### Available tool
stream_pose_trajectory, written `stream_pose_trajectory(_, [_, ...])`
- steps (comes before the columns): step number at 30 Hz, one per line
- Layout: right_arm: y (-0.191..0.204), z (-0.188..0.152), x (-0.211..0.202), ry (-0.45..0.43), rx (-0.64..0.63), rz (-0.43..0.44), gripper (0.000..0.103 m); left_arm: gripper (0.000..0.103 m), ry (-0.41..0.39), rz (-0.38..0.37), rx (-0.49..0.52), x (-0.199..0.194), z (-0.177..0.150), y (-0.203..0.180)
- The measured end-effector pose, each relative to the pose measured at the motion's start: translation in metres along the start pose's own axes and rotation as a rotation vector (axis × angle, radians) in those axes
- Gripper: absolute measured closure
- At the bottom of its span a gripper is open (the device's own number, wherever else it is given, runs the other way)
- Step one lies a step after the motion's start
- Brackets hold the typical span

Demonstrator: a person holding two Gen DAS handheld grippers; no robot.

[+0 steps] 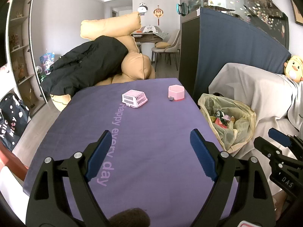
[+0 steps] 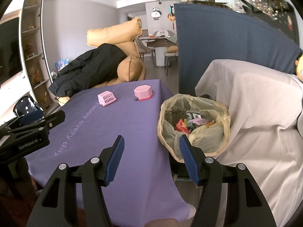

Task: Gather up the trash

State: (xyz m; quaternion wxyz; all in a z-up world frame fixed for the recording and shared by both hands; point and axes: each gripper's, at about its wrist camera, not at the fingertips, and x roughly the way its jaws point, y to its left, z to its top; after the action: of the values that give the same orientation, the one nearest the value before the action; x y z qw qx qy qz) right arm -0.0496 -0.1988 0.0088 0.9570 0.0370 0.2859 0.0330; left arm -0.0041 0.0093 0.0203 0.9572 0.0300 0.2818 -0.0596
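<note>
A yellowish plastic trash bag (image 2: 195, 124) stands open beside the right edge of the purple-covered table (image 2: 121, 132), with colourful wrappers (image 2: 184, 125) inside; the left wrist view shows the trash bag (image 1: 227, 121) too. My right gripper (image 2: 151, 141) is open and empty, hovering over the table's right edge, its right finger in front of the bag's near rim. My left gripper (image 1: 149, 138) is open and empty above the near part of the table. Each gripper also shows in the other's view: the right gripper (image 1: 280, 145), the left gripper (image 2: 37, 121).
A small pink slatted basket (image 1: 134, 98) and a pink hexagonal box (image 1: 176, 92) sit at the table's far end. A grey-draped seat (image 2: 255, 123) is right of the bag, a blue partition (image 2: 217, 47) behind it. Tan cushions with a black jacket (image 1: 85, 64) lie beyond the table.
</note>
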Motion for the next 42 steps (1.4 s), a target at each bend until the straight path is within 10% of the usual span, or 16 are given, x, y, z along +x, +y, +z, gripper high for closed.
stream_pose_trajectory(42, [-0.0095,0.0048,-0.0003,0.014,0.001,-0.019,0.046,0.023,0.025,-0.007,-0.021,0.0036,-0.0034,0.0042])
